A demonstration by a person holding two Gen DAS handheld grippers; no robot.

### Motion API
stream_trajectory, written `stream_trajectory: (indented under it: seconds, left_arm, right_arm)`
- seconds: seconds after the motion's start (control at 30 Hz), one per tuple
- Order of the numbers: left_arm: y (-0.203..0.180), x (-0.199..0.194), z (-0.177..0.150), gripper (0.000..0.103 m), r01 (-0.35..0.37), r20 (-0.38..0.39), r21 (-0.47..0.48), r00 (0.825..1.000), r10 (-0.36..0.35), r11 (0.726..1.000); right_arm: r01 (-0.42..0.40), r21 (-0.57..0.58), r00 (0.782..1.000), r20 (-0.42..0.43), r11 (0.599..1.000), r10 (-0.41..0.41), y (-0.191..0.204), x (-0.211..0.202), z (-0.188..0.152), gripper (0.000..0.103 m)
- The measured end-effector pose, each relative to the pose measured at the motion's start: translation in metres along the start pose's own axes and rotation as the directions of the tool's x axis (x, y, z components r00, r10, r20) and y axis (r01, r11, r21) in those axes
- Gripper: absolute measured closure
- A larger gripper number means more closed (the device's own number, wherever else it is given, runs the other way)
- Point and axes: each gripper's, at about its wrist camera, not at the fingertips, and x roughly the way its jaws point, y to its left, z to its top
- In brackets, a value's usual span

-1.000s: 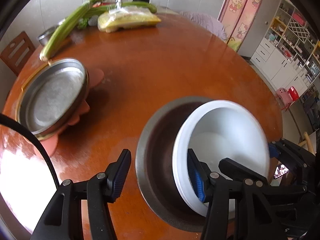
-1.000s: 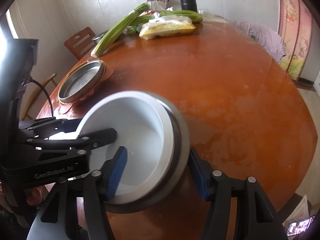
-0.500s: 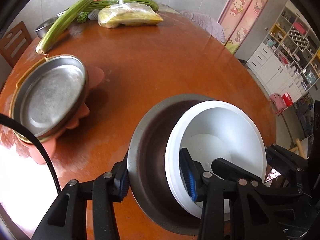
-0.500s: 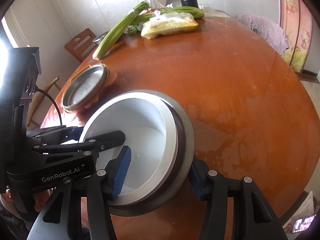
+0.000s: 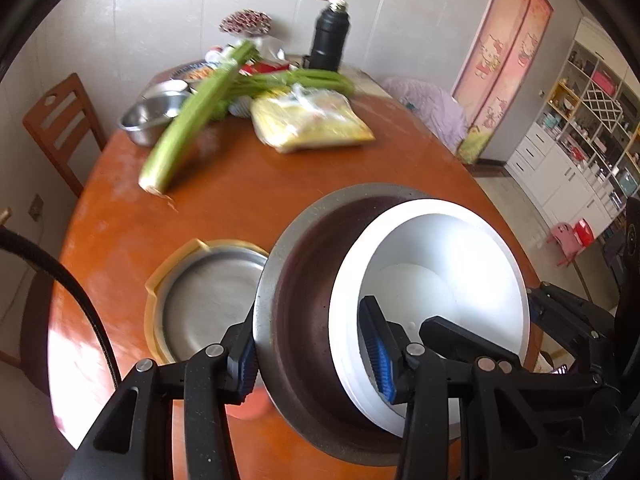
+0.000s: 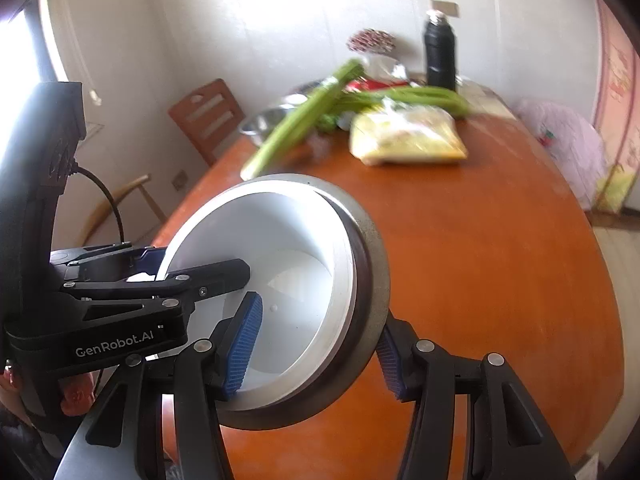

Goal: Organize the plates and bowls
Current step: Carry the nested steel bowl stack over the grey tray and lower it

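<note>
Both grippers are clamping the same nested pair from opposite sides and holding it tilted above the round wooden table (image 5: 248, 184): the left gripper (image 5: 316, 354) is pinching the left rim, 1 pad outside the dark metal bowl (image 5: 304, 292) and 1 inside the white bowl (image 5: 440, 280) sitting in it. The right gripper (image 6: 316, 346) is gripping the opposite rim the same way. A steel plate (image 5: 212, 296) in a yellow tray (image 5: 176, 258) is lying on the table beside them.
</note>
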Motion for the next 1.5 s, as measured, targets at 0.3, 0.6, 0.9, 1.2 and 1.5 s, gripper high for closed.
stream_trajectory:
  seconds: [0.3, 0.6, 0.9, 1.2, 1.5]
  left_arm:
    - [0.058, 0.004, 0.021, 0.057, -0.053, 0.005, -0.030, 0.999, 0.054, 0.998]
    - [0.094, 0.043, 0.004, 0.057, -0.046, -0.073, -0.092, 0.997, 0.040, 0.995]
    - [0.110, 0.072, -0.012, 0.057, -0.072, -0.116, -0.114, 0.992, 0.059, 0.991]
    - [0.109, 0.079, -0.013, 0.057, -0.073, -0.111, -0.094, 0.992, 0.062, 0.993]
    - [0.107, 0.080, -0.016, 0.057, -0.085, -0.100, -0.071, 0.992, 0.078, 0.994]
  right_arm:
    - [-0.056, -0.021, 0.998, -0.021, 0.998, 0.056, 0.037, 0.042, 0.033, 0.046]
    - [-0.069, -0.022, 0.990, -0.123, 0.997, 0.066, 0.047, 0.092, 0.027, 0.046]
    - [-0.068, -0.020, 0.981, -0.186, 0.997, 0.063, 0.046, 0.127, 0.018, 0.047]
    - [-0.052, -0.028, 0.980, -0.195, 0.998, 0.046, 0.043, 0.136, 0.018, 0.047]
    - [-0.017, -0.052, 0.979, -0.202, 0.998, 0.006, 0.044, 0.140, 0.014, 0.047]
